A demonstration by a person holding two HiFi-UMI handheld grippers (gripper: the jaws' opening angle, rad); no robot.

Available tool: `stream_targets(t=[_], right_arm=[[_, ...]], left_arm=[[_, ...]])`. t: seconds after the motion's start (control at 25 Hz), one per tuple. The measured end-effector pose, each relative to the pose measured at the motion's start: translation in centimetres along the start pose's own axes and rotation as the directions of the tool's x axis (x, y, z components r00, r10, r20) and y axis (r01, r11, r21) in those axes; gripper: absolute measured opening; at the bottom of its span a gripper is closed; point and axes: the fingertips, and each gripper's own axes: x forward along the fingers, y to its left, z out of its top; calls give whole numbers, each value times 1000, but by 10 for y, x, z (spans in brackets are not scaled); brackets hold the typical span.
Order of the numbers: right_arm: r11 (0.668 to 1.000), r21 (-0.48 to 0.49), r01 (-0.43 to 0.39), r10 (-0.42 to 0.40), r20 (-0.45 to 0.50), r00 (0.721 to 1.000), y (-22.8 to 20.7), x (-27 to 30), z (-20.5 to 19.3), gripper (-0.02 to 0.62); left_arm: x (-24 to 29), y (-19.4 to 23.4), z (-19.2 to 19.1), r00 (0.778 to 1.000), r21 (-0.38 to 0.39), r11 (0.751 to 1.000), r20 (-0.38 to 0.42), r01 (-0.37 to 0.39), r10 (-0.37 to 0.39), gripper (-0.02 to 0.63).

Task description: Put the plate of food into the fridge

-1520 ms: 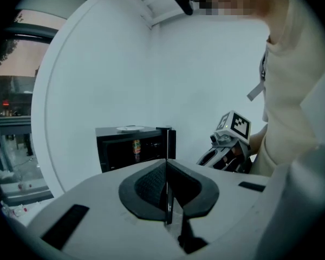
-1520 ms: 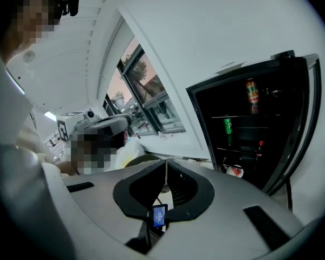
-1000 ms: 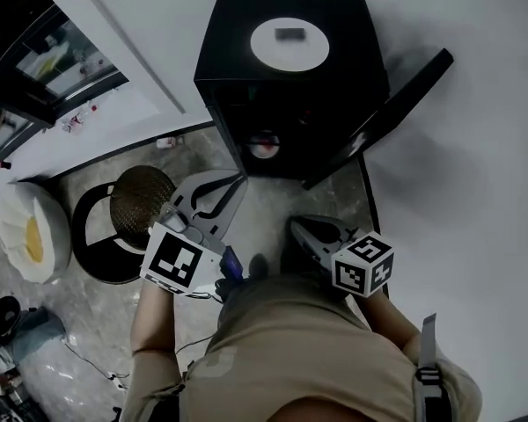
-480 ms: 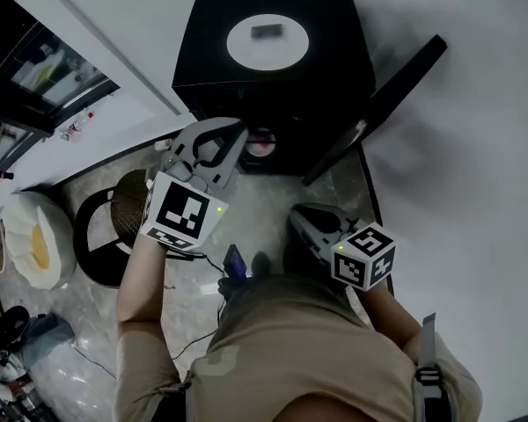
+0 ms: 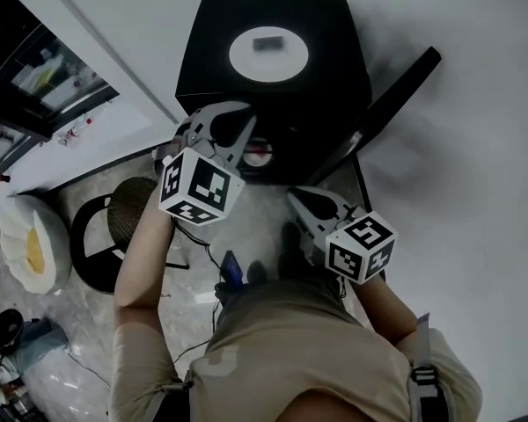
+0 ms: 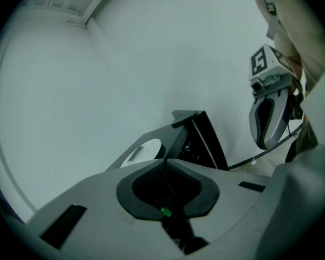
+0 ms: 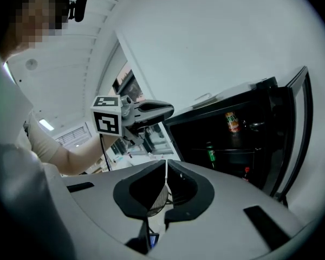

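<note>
A black mini fridge [image 5: 273, 86] stands against the white wall with its door [image 5: 389, 102] swung open to the right. On its top lies a white plate [image 5: 268, 53] with a small dark piece of food on it. My left gripper [image 5: 233, 123] is shut and empty in front of the fridge's upper left edge, below the plate. In the left gripper view the plate [image 6: 143, 150] lies just beyond the shut left gripper [image 6: 165, 167]. My right gripper [image 5: 299, 198], also shut and empty, hangs lower, before the open fridge [image 7: 233, 140]. A can [image 7: 232, 122] and a bottle [image 7: 210, 151] stand on the shelves.
A black stool with a round woven seat [image 5: 128, 214] stands on the floor at the left, and a white cushion [image 5: 31, 240] lies further left. A cable runs over the stone floor near my feet. The open door [image 7: 295, 129] bounds the right side.
My left gripper has swung from above the stool up and right to the fridge's front top edge, rolling as it went. The right gripper has risen a little toward the fridge.
</note>
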Motion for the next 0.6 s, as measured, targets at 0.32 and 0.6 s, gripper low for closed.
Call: stream_targets(t=[0.32,0.6], right_arm=[[1000,25,-19,20,-41,999,7,11,-14,23],[998,63,-9,13,-65,998,3,8,-28,23]], left_arm=[[22,2,-9,992,209,976,-116,65,-41,230],[56,4,-16,972,411,903,-232,122,-26,272]])
